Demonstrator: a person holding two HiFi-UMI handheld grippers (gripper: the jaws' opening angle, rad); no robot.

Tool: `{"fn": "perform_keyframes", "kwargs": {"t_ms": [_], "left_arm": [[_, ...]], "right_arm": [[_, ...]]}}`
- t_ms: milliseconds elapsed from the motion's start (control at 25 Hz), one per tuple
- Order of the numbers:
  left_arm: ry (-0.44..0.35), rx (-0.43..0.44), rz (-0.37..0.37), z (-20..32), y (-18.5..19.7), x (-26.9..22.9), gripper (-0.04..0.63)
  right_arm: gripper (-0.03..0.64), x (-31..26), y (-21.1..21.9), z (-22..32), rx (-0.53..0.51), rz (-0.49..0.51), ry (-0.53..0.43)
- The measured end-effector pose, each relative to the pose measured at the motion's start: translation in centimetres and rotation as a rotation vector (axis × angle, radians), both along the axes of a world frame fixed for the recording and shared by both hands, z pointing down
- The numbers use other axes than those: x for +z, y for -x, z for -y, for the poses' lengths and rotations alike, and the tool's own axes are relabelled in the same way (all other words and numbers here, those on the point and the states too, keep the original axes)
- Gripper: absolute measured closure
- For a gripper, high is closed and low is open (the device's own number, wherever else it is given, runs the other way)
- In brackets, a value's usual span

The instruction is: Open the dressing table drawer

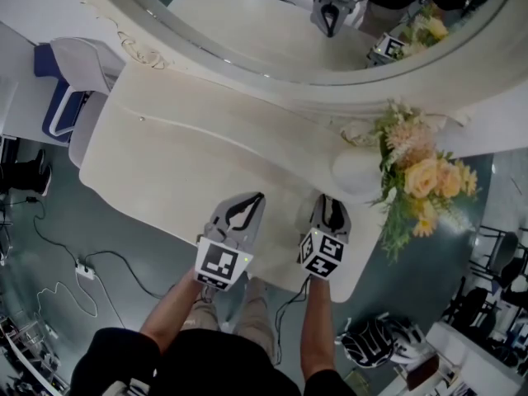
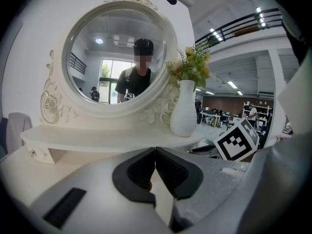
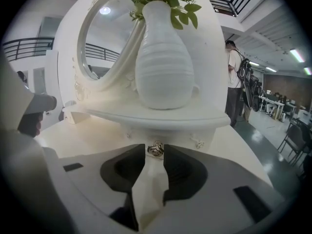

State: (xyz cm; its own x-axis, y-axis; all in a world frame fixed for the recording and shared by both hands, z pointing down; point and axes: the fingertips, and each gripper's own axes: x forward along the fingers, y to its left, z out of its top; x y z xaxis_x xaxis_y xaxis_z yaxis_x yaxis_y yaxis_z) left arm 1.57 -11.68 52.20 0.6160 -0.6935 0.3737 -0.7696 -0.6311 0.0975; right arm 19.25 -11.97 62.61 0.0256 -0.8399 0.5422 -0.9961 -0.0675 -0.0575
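Note:
The white dressing table [image 1: 165, 163] carries an oval mirror [image 2: 117, 57] on a raised shelf. Under the shelf, below the white vase [image 3: 163, 67], is a small drawer front [image 3: 170, 133] with a metal knob [image 3: 156, 149]. My right gripper [image 3: 155, 153] has this knob between its fingertips, and both pads touch its sides. In the head view the right gripper [image 1: 328, 200] points at the shelf near the vase [image 1: 359, 172]. To its left, my left gripper [image 1: 257, 196] hovers over the table top. Its jaws are shut on nothing in the left gripper view [image 2: 155, 150].
Peach and yellow flowers [image 1: 417, 176] spill from the vase over the table's right end. A second small knob [image 2: 31, 152] sits at the shelf's left end. A padded chair [image 1: 74, 81] stands at the left, cables [image 1: 82, 266] lie on the floor, and a dark helmet [image 1: 375, 341] is lower right.

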Motion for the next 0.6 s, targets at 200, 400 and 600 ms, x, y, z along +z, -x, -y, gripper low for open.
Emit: {"fn": "perform_keyframes", "kwargs": {"t_ms": [200,400,600], "left_arm": [[-0.023,0.006,0.004,0.3,-0.07,-0.22,0.591],[-0.013,0.008,0.007,0.17,-0.14,-0.19,0.591],[0.027,0.0,-0.003,-0.38,0.01,0.27,0.591]], "right_arm": [[0.518,0.09,-0.15,-0.03,-0.002,-0.013,0.007],[0.52,0.05,-0.15,-0.07,-0.001,-0.014,0.009],[0.52,0.04,-0.14,-0.15,0.001,-0.013,0.011]]}}
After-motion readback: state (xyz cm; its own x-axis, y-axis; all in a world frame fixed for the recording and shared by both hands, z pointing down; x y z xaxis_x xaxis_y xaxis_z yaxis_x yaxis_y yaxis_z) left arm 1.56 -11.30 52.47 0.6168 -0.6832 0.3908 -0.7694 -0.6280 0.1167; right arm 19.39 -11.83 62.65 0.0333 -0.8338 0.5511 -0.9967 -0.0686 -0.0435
